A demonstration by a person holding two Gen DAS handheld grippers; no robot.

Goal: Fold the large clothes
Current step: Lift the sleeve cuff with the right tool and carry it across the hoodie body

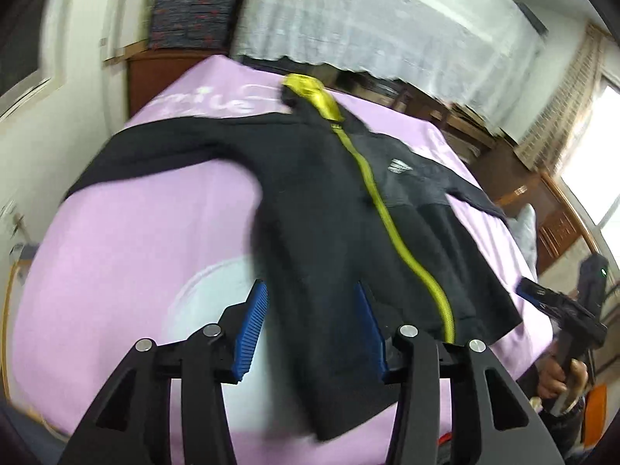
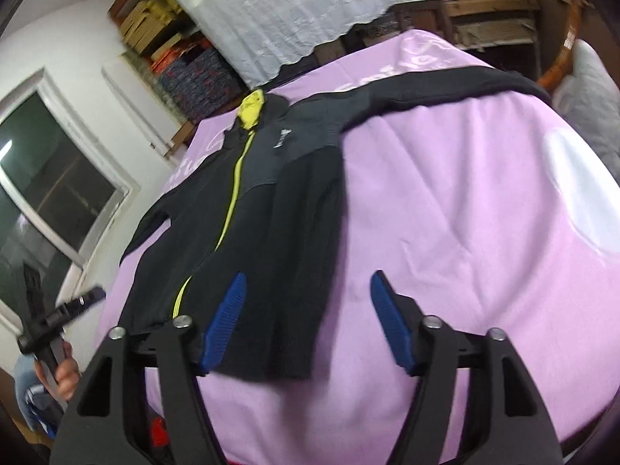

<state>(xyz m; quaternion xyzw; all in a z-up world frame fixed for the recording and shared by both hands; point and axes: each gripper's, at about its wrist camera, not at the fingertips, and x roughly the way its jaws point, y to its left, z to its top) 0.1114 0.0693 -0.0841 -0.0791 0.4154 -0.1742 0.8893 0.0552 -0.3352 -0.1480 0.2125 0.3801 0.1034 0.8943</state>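
Note:
A black jacket [image 1: 329, 201] with a yellow zip and yellow hood lining lies flat, front up, on a pink bedsheet [image 1: 135, 252]. Both sleeves are spread outward. My left gripper [image 1: 310, 290] is open and empty, hovering over the jacket's lower left hem. My right gripper [image 2: 308, 283] is open and empty above the jacket's [image 2: 271, 193] lower right hem and the sheet [image 2: 465, 232]. The right gripper also shows in the left wrist view [image 1: 558, 310], and the left gripper in the right wrist view [image 2: 66, 314], both off the bed's near edge.
A white lace cloth [image 1: 387, 19] covers furniture behind the bed. Stacked boxes [image 2: 193, 73] stand at the far corner. A wooden headboard [image 1: 558, 209] and a pillow [image 2: 593, 93] lie on the right side. A window [image 2: 50, 178] is at left.

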